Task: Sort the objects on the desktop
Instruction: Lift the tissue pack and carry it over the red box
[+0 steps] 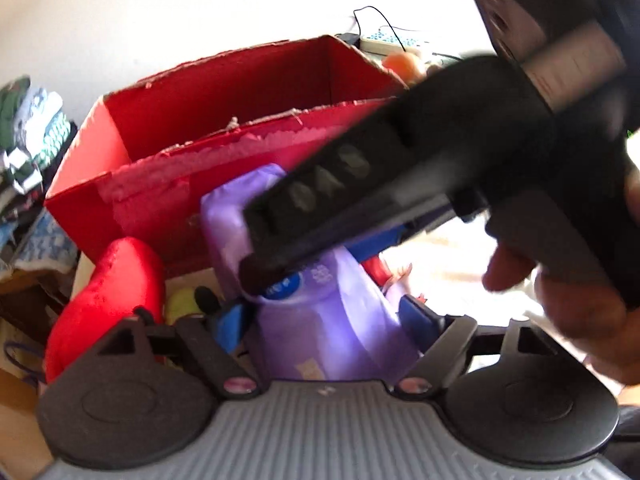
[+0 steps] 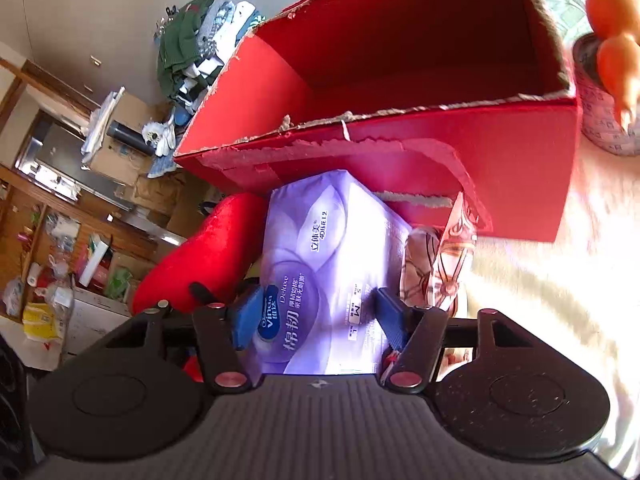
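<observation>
Both of my grippers sit on one purple plastic-wrapped tissue pack, in front of the open red cardboard box.

My right gripper point(image 2: 316, 316) has its blue pads point(image 2: 249, 318) against either side of the purple plastic-wrapped tissue pack point(image 2: 332, 264), pinching it low between the fingers. The pack lies just in front of the open red cardboard box point(image 2: 400, 80), its far end close to the box's torn front wall. In the left wrist view my left gripper point(image 1: 328, 320) straddles the same pack point(image 1: 332, 320) with a pad on each side (contact there looks likely, though blur keeps me from being sure). The right gripper's black body crosses above the pack, held by a hand point(image 1: 568, 304). I count one tissue pack, one box, one red plush cushion point(image 2: 208, 252) touching the pack's left side, one patterned packet point(image 2: 440, 260) on its right, and two orange gourd-shaped pieces point(image 2: 616, 40) in a patterned cup.
</observation>
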Demonstrator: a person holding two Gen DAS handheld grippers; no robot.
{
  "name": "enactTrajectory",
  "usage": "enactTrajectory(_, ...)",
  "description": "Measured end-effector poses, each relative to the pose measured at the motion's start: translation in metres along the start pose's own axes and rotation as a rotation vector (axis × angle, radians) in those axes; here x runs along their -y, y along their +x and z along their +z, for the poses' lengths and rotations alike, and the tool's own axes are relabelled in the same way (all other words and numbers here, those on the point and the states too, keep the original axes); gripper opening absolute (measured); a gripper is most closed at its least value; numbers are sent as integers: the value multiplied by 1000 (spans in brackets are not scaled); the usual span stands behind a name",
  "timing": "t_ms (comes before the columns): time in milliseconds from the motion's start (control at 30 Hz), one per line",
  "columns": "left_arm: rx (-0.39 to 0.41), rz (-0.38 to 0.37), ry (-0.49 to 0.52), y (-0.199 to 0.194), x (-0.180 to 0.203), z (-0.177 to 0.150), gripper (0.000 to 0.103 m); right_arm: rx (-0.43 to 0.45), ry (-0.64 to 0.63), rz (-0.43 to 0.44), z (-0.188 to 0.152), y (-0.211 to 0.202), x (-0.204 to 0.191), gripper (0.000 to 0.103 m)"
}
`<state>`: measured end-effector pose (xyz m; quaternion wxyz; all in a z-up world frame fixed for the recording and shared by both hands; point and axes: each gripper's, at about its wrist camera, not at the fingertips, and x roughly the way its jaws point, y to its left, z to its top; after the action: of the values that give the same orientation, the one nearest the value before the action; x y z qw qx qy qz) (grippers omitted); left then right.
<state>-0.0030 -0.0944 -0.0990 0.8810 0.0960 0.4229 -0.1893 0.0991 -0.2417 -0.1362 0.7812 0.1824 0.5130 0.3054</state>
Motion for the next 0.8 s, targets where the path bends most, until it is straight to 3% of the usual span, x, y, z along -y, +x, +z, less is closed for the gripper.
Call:
enactTrajectory(133,67,12,3,-31,8,7,74,33,-12,30,-6,-19,-5,60)
enactTrajectory(333,248,93,71,-87,31,26,75,178,-68,93,3,-68,-32,59)
enactTrajectory(433,329,98,93,-103,31,49,75,259,-79,128,14,-92,-42,58)
enactTrajectory(600,437,71,105,-98,12,107,75,421,-198,59,46,-109,-64,58)
enactTrajectory(700,420,37,106,-79,-14,141,75,444,-167,33,79,-96,-60,57)
enactTrajectory(800,332,-14,81,-40,-43,165,75,411,-113,-23,108,-68,-49,57)
